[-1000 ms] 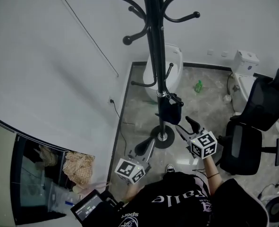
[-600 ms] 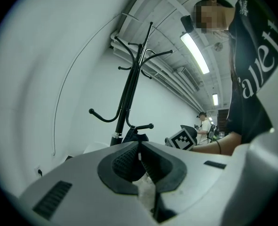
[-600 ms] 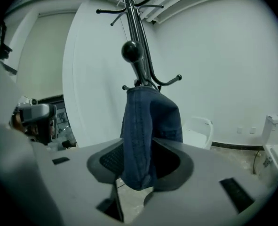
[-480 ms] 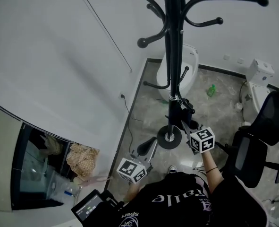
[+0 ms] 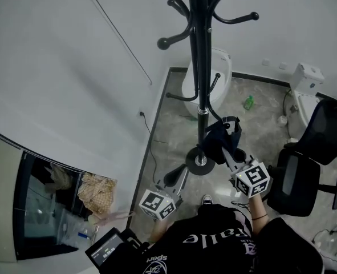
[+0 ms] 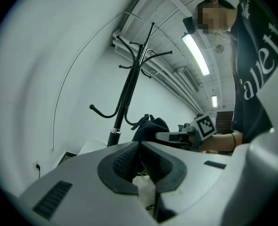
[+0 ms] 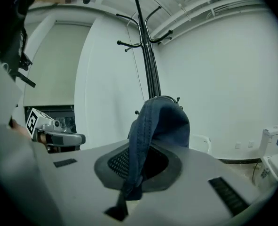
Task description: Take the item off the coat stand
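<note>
A tall black coat stand point(image 5: 201, 67) rises in front of me, its round base point(image 5: 200, 162) on the grey floor. My right gripper point(image 5: 228, 152) is shut on a dark blue cap point(image 5: 222, 135), held just right of the pole. In the right gripper view the cap's denim fabric point(image 7: 160, 121) drapes down between the pads point(image 7: 117, 163). The left gripper view shows the cap point(image 6: 150, 127) close beside a low hook point(image 6: 129, 121); whether they touch I cannot tell. My left gripper point(image 5: 178, 178) hangs low left of the base, its pads point(image 6: 129, 161) pressed together with nothing held.
A white urinal point(image 5: 216, 73) stands behind the pole and a white toilet point(image 5: 304, 79) at the far right. A green bottle point(image 5: 248, 103) lies on the floor. A black office chair point(image 5: 308, 173) is close on my right. A glass door point(image 5: 43, 210) is at the left.
The right gripper reached up to the cap on the pole with open jaws, shut on it, and has drawn it rightward away from the pole. The left gripper stayed low.
</note>
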The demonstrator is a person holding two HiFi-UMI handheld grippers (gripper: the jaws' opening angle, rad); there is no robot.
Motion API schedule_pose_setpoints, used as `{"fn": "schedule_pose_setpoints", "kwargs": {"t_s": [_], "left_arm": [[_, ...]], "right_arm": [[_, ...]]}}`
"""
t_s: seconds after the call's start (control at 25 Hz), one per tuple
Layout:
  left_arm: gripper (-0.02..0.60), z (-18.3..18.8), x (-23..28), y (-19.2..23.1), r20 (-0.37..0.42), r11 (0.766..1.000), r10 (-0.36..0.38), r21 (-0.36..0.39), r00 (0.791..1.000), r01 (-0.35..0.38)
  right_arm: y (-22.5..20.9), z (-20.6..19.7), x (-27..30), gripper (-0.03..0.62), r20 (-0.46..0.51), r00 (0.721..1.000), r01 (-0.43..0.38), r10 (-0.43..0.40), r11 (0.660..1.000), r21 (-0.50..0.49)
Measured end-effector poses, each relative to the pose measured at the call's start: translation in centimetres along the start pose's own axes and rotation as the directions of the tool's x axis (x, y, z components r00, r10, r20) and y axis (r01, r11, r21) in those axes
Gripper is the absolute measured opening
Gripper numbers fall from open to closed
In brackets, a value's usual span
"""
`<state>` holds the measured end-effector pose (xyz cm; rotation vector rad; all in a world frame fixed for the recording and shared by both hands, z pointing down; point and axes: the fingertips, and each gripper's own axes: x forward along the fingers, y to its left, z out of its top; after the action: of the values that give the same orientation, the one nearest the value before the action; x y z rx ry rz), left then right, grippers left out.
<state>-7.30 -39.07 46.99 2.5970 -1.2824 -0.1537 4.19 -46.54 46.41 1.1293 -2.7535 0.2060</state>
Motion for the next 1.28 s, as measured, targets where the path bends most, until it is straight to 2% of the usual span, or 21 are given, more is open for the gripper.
{"fn": "schedule_pose_setpoints", "kwargs": {"t_s": [0.16,0.4,1.0,1.28], "left_arm": [[0.005,-0.1,-1.1,-1.0,-0.004,1.000,-0.029,-0.003,1.000,0.029],[0.005,-0.1,-4.4,-2.7,-0.024,0.999,-0.048,0.004,0.999,0.048],[0.005,-3.8,-16.8,-9.0,-0.078,0.988,-0.155,-0.036,0.985,0.152],[0.005,-4.7,-20.1,-11.6,-0.098,0.981,-0.190,-0.052,0.977,0.186]], "right_arm": [[1.4,1.0,-2.2,0.029,0.029,0.999,0.029,-0.029,1.000,-0.007],[4.1,-0.9,-5.1,0.029,0.012,0.998,0.068,-0.068,0.997,0.028],[18.0,-5.9,-13.0,0.029,-0.015,0.993,0.116,-0.115,0.987,0.112],[22.8,-8.0,-16.8,0.029,-0.042,0.992,0.124,-0.119,0.980,0.158]]}}
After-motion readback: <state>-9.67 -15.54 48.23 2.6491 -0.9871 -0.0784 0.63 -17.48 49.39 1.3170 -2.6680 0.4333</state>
